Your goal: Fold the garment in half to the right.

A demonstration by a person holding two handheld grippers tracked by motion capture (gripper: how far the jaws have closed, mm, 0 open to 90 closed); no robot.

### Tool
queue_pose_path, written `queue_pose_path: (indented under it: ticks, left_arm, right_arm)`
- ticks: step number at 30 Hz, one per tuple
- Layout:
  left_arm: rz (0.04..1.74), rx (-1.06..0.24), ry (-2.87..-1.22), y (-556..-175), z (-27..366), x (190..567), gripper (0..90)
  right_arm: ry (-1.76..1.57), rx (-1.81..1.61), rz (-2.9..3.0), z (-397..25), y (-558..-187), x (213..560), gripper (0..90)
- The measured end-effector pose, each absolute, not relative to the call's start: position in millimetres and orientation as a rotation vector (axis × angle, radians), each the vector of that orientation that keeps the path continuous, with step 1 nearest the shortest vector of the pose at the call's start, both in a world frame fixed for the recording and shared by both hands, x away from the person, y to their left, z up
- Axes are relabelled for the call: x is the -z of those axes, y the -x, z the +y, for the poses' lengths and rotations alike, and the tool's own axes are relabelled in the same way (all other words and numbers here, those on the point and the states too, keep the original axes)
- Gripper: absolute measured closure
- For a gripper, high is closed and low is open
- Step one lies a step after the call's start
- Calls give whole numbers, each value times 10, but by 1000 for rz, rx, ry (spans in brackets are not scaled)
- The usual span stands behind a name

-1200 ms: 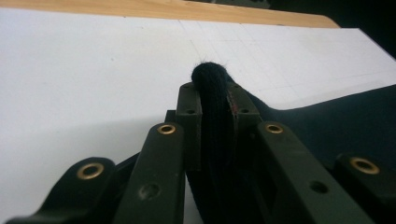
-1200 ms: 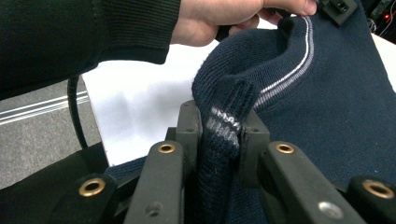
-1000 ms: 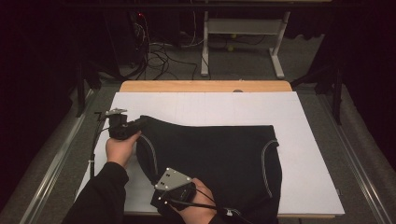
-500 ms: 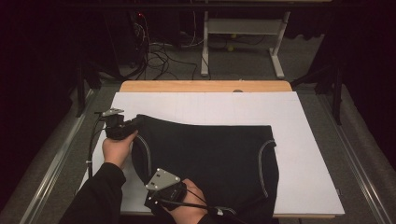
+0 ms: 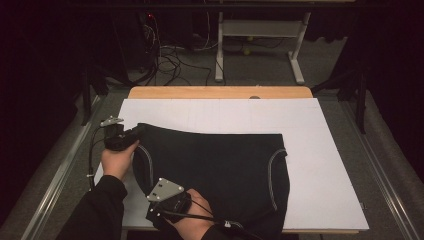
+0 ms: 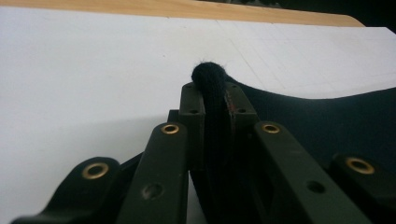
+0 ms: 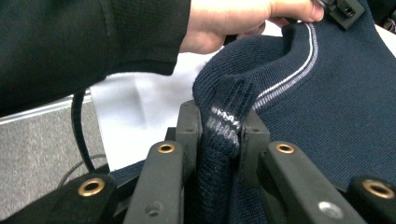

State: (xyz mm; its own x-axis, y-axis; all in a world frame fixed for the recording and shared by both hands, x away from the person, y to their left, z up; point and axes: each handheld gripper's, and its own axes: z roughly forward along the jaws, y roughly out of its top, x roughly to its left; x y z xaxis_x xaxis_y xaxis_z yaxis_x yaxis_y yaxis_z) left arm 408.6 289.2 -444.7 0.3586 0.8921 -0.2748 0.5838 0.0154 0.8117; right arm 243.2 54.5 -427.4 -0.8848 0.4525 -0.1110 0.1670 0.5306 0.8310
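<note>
A dark knit garment (image 5: pixel 215 170) with pale striped trim lies spread across the white table cover (image 5: pixel 325 165), its long axis running left to right, most of its bulk to the right of both your tools. Your left gripper (image 5: pixel 131 136) is clamped on its far-left corner; your right gripper (image 5: pixel 162 202) pinches the near-left edge at the striped trim, jaws closed on a fold. Both hold the same left side, so any pull likely draws it leftward. The near hem is cut off by the frame and your right hand (image 5: pixel 192 220).
</note>
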Motion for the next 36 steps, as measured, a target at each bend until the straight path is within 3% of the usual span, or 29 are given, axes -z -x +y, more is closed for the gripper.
queue_pose_path:
  ticks: [21,36]
  left_arm:
    - [1382,-429,-1621,-4064,3203,4493,769]
    - [1397,-473,-1635,-3930,3427,4261,770]
  right_arm:
    - [-482,-1318,2496,876,-2514,4254,757]
    - [-466,-1406,2483,1055,-2460,4169,756]
